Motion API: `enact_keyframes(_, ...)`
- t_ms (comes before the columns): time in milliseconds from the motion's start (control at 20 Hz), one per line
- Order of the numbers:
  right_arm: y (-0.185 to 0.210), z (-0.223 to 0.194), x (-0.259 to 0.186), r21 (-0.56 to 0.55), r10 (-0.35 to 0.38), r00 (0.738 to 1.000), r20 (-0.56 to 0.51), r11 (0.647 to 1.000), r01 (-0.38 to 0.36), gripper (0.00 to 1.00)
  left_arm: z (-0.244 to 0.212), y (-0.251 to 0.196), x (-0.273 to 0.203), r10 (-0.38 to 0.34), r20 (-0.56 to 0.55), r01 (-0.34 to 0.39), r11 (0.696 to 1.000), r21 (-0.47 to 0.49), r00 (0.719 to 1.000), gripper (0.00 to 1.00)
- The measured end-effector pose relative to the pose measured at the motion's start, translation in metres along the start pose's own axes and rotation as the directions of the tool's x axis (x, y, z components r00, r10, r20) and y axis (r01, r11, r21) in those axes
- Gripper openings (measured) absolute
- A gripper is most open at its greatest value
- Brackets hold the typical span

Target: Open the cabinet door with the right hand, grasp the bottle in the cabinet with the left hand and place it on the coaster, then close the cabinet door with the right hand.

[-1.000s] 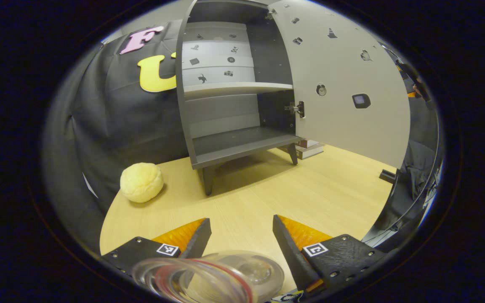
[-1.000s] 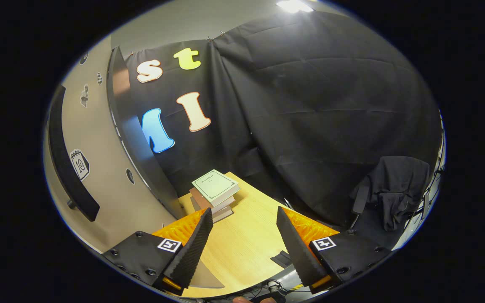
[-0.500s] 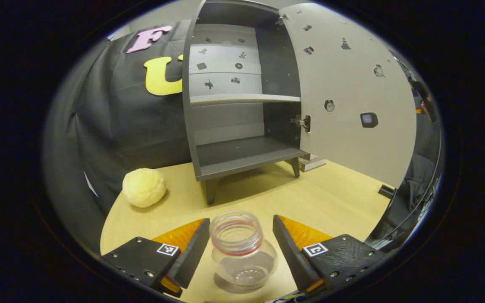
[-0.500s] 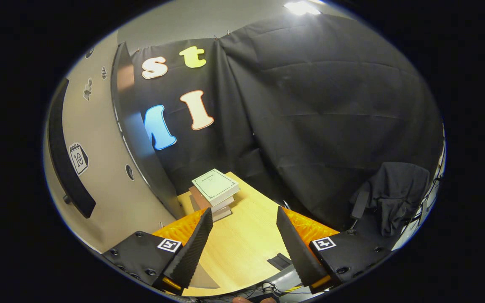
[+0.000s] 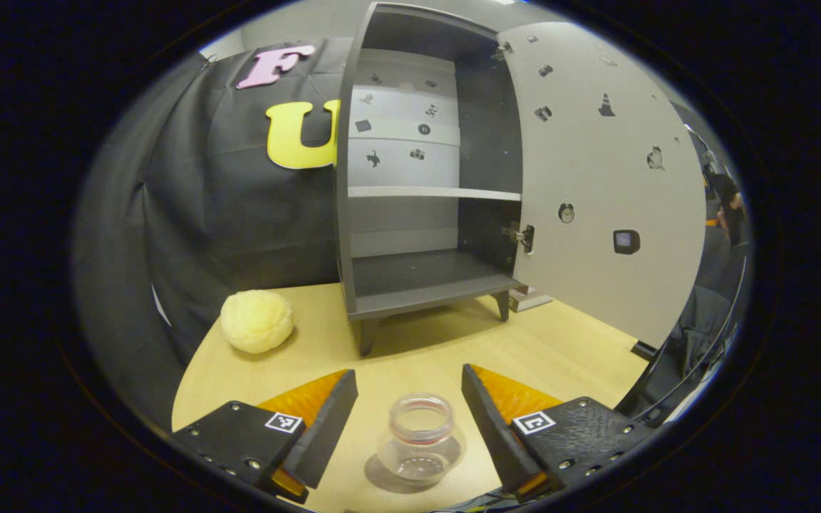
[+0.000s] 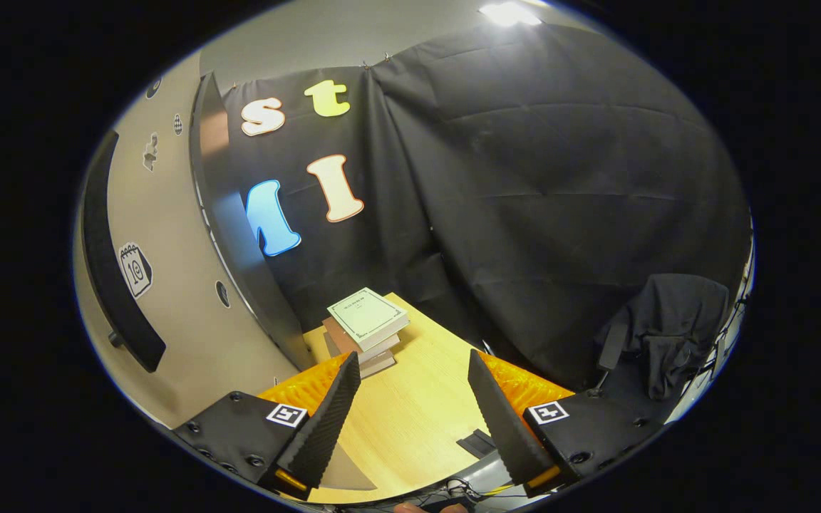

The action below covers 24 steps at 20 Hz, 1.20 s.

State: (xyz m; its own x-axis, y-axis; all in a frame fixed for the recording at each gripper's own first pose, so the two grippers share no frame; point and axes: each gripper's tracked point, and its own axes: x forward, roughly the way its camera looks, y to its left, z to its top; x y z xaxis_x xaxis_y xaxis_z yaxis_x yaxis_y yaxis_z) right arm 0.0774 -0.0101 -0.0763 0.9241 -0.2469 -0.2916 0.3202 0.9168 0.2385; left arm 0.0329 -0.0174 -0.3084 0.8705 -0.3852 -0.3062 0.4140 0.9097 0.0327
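In the left gripper view, the left claw (image 5: pixel 409 402) is standing apart, touching nothing. The bottle (image 5: pixel 420 447) is standing upright on the surface (image 5: pixel 560 342), between its fingers, in front of the cabinet (image 5: pixel 410 214). The cabinet door (image 5: pixel 596 178) is hanging open. A yellow ball (image 5: pixel 256 320) is lying left of the cabinet.

In the right gripper view, the right claw (image 6: pixel 414 399) is standing apart and empty, beside the door (image 6: pixel 161 285). Books (image 6: pixel 366 329) are lying behind the door.

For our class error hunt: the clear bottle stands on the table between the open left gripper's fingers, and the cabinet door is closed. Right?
Not quite: the cabinet door is open, as the left gripper view shows. The bottle does stand between the open left gripper fingers.
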Motion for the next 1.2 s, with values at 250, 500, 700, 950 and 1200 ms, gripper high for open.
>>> enact_keyframes(250, 0.004, 0.010, -0.005, 0.002, 0.005, 1.000, 0.027, 1.000, -0.005, 0.97, 0.048, -0.002, -0.024, -0.017, 0.059, 0.019, 1.000, -0.025, 0.998, 0.89)
enact_keyframes(500, 0.014, 0.036, -0.012, 0.009, 0.032, 0.996, 0.079, 0.999, -0.033, 0.97, 0.115, 0.002, -0.066, 0.024, 0.129, -0.017, 0.999, -0.050, 0.991, 0.89)
enact_keyframes(700, 0.038, 0.059, -0.017, -0.040, 0.127, 0.985, 0.118, 0.992, -0.123, 0.97, 0.153, 0.005, -0.094, 0.056, 0.163, -0.060, 0.998, 0.022, 0.985, 0.89)
enact_keyframes(950, 0.060, 0.088, -0.023, -0.141, 0.291, 0.948, 0.127, 0.952, -0.273, 0.97, 0.162, -0.016, -0.108, 0.119, 0.133, -0.106, 0.989, -0.103, 0.984, 0.90)
enact_keyframes(1200, 0.082, 0.100, -0.040, -0.168, 0.467, 0.880, 0.089, 0.878, -0.449, 0.96, 0.180, -0.045, -0.140, 0.249, 0.125, -0.236, 0.965, -0.111, 0.960, 0.89)
